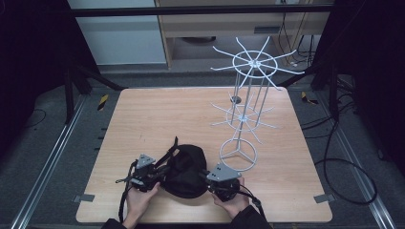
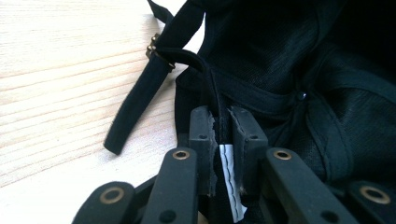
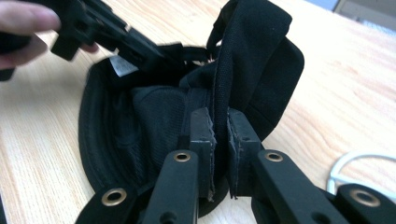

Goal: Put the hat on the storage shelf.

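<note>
High view: black cap (image 1: 185,171) lies low centre on the table (image 1: 143,119), between both tools; left gripper (image 1: 144,174) pinches its edge by the label, right gripper (image 1: 223,180) clamps the opposite fold, and the wire rack (image 1: 248,109) stands upper right, nearer the right hand

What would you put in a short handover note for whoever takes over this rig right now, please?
Left tool: shut on the black cap, at its rim by the white label.
Right tool: shut on the cap's opposite edge.
The cap sits on the table near the person; its strap trails loose.
The white wire rack stands upright, its hooks bare.
Done: both grips are made.
Left: probably hanging the cap on the rack.
</note>
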Motion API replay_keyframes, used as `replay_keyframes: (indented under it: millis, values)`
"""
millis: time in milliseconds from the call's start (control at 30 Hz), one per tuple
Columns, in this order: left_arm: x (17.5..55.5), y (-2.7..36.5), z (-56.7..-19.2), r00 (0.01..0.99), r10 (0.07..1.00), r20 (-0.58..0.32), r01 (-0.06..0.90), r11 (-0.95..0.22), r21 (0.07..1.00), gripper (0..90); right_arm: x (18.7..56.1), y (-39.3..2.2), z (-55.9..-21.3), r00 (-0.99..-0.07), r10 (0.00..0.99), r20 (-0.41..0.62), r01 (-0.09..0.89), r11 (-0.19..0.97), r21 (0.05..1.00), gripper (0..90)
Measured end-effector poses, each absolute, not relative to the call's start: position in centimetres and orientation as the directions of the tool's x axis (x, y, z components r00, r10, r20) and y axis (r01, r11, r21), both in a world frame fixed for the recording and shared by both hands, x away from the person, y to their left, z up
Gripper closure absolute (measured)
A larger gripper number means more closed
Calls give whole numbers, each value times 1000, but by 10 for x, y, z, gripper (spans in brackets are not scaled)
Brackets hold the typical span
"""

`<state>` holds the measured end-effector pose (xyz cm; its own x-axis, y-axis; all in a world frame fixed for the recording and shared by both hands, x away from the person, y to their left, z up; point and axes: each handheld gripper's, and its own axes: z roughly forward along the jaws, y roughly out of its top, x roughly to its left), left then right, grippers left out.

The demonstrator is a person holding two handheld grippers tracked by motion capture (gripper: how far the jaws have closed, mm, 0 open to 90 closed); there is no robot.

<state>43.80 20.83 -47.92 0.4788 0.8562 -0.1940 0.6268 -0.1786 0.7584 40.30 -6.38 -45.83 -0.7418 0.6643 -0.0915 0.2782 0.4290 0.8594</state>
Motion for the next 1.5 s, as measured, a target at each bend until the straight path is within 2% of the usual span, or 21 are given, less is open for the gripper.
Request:
replay_keyframes:
  millis: [333, 500, 800, 1100, 1500]
  values:
    - [430, 220, -462, 488, 844, -224, 592, -131, 795, 625, 404, -64, -465, -703, 705, -94, 332, 442, 833, 828]
    - [421, 222, -444, 512, 820, -256, 564, -96, 820, 608, 404, -63, -467, -702, 706, -89, 339, 441, 831, 828]
    - [426, 186, -433, 565, 782, -263, 558, -127, 820, 516, 403, -62, -466, -706, 704, -78, 336, 430, 838, 826]
    - [434, 155, -430, 571, 772, -278, 558, -116, 822, 423, 400, -59, -466, -728, 681, -75, 314, 429, 847, 825]
    - [435, 146, -435, 533, 808, -251, 561, -116, 820, 354, 397, -54, -468, -764, 642, -66, 290, 433, 854, 826]
